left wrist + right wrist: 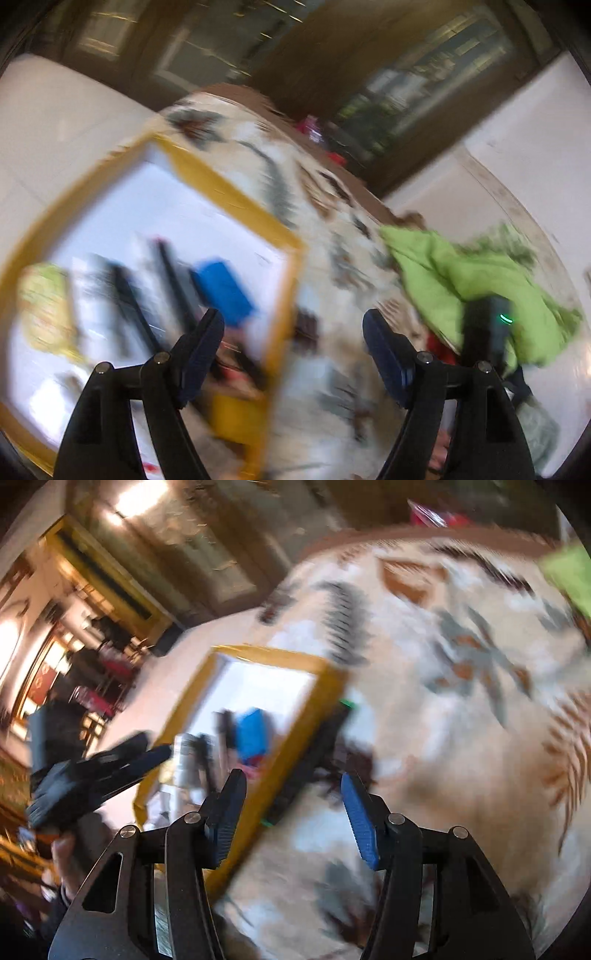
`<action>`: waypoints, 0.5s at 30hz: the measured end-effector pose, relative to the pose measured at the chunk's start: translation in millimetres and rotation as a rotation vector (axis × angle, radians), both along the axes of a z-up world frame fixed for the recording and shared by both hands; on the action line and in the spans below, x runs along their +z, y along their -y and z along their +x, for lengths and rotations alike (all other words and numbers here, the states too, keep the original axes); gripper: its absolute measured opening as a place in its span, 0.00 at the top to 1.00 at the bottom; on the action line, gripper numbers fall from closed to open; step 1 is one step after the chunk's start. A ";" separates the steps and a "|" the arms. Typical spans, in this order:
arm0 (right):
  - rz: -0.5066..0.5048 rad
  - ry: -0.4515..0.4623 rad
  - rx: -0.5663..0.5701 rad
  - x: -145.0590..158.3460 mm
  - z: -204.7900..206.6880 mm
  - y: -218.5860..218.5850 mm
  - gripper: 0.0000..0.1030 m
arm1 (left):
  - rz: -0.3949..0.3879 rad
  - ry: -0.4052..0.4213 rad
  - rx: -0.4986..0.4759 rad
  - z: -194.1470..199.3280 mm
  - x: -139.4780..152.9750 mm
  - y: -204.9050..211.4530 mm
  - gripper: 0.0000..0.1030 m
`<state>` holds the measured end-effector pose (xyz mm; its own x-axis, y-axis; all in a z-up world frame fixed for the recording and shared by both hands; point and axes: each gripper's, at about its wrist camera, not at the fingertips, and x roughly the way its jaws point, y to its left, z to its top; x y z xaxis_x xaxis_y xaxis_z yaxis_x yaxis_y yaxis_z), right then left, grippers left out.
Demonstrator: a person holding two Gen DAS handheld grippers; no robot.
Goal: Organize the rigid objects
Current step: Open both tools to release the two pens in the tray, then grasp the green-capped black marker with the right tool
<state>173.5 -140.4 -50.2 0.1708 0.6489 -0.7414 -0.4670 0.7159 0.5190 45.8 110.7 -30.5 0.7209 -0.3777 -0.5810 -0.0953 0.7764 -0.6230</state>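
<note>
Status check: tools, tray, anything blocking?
Left tool open, empty. Right tool open, empty. Yellow-rimmed tray on patterned cloth, blue block inside. Nothing blocking; frames blurred.

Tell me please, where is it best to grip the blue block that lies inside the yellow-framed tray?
Probably from above, across the narrower sides of the blue block. It seems to lie flat on the white floor of the tray, with dark items close beside it, so a side approach looks crowded. The pictures are blurred, so its exact edges are uncertain.
</note>
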 end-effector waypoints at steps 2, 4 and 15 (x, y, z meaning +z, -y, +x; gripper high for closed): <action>-0.028 -0.027 -0.034 -8.0 7.0 20.5 0.48 | 0.048 -0.012 -0.069 7.7 0.9 25.8 0.24; -0.040 -0.037 -0.082 -10.4 15.1 42.1 0.48 | 0.108 -0.045 -0.137 23.1 -3.7 50.5 0.25; 0.068 -0.146 -0.245 -39.5 16.4 96.2 0.47 | 0.429 -0.349 -0.245 122.0 -60.1 118.1 0.39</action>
